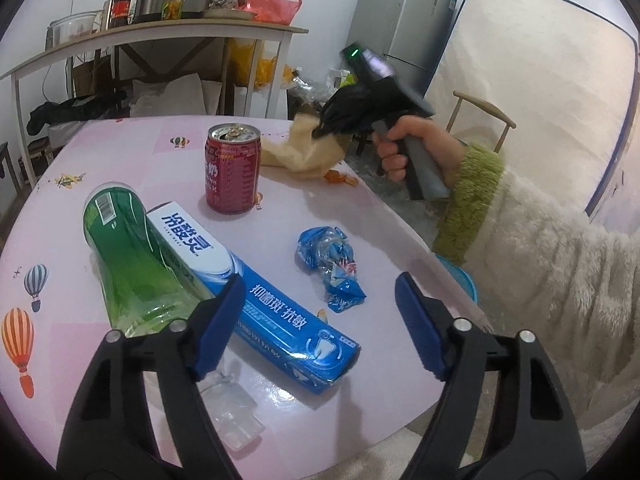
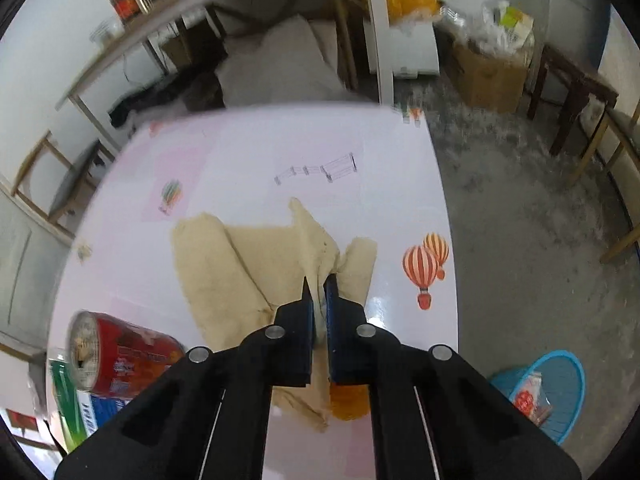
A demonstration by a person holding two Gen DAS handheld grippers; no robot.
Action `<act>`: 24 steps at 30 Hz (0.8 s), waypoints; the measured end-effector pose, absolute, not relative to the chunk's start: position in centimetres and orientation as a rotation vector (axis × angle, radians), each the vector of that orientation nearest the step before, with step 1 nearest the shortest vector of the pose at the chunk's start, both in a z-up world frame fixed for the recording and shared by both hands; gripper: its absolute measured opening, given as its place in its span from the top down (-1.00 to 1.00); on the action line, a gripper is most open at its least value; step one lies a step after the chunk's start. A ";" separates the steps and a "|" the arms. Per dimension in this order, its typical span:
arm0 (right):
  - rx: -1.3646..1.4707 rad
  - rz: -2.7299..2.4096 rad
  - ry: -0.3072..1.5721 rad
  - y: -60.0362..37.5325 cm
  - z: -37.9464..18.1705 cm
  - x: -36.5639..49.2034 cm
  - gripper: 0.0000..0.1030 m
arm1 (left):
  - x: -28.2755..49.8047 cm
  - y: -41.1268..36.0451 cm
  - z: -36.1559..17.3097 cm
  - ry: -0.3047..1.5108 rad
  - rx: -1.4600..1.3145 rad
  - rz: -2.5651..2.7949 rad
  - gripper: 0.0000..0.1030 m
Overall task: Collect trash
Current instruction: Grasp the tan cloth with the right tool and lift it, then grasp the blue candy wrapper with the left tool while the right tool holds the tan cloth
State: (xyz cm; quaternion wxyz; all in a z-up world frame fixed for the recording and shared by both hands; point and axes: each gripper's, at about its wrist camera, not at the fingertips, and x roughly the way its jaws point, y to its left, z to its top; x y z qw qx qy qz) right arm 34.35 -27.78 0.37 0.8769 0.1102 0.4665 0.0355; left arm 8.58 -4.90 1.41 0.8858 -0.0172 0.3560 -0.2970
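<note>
My right gripper (image 2: 319, 288) is shut on a crumpled beige paper towel (image 2: 240, 264) at the table's right side; it also shows in the left wrist view (image 1: 304, 148). My left gripper (image 1: 320, 300) is open above a blue toothpaste box (image 1: 280, 304). A green plastic bottle (image 1: 132, 256) lies against the box. A red can (image 1: 233, 168) stands upright behind them. A crumpled blue wrapper (image 1: 332, 268) lies to the right of the box. A small orange wrapper (image 1: 340, 179) lies near the towel. A blue basket (image 2: 548, 392) holding trash stands on the floor beside the table.
The pink table (image 1: 120, 152) has balloon prints. A clear plastic piece (image 1: 236, 416) lies near the front edge. A shelf table (image 1: 160, 36) with jars, a fridge (image 1: 404, 20), a mattress (image 1: 540, 92) and wooden chairs (image 2: 600, 152) stand around.
</note>
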 end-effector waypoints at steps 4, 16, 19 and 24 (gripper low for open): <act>0.260 0.132 0.847 -27.8 4.8 29.5 0.92 | 8.7 -5.0 1.3 0.754 -0.044 -0.629 -0.24; 0.174 0.140 0.777 -28.8 11.9 12.2 0.92 | 6.9 -5.3 1.6 0.748 -0.048 -0.663 -0.05; 0.179 0.163 0.840 -28.5 11.1 9.2 0.92 | 6.5 -5.3 1.5 0.755 -0.041 -0.672 0.01; 0.191 0.212 0.905 -27.2 9.4 6.3 0.92 | 5.9 -5.6 1.1 0.769 -0.035 -0.682 0.10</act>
